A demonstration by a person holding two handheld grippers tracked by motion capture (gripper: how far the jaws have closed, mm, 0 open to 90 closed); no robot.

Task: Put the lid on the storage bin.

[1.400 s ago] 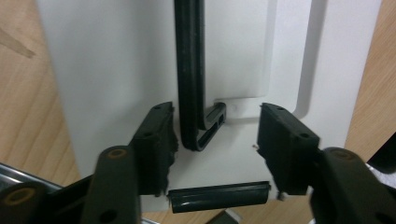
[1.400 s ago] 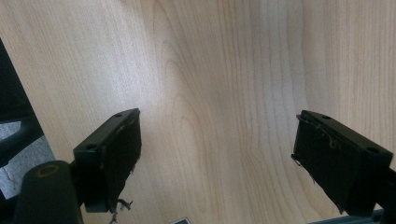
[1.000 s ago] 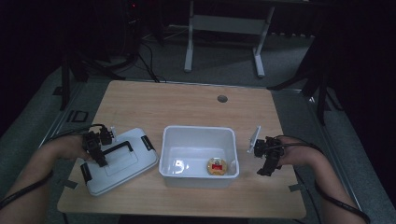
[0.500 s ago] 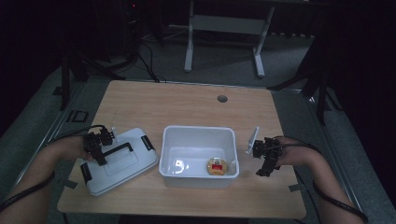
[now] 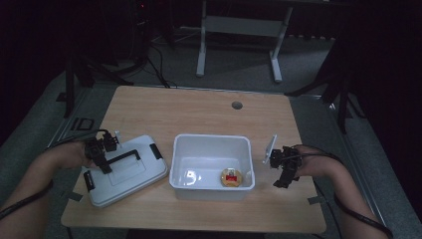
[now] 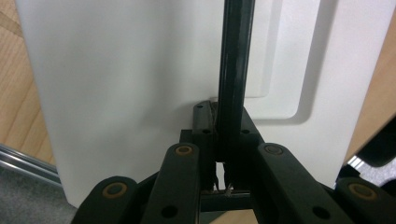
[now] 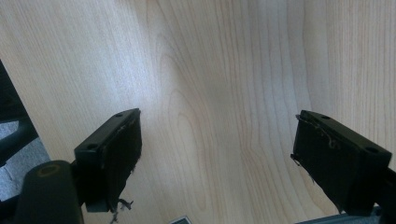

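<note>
A wooden bench [image 5: 199,112] carries an open white bin [image 5: 212,154] with a white lid [image 5: 137,174] just left of it. The left tool [image 5: 105,160] is clamped on the lid's black handle [image 6: 232,70]. The right tool [image 5: 282,175] hovers wide open, empty. Likely next: lifting the lid onto the bin, squarely.

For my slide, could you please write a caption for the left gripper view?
Left gripper shut on the black handle of the white bin lid lying on the wooden table.
</note>
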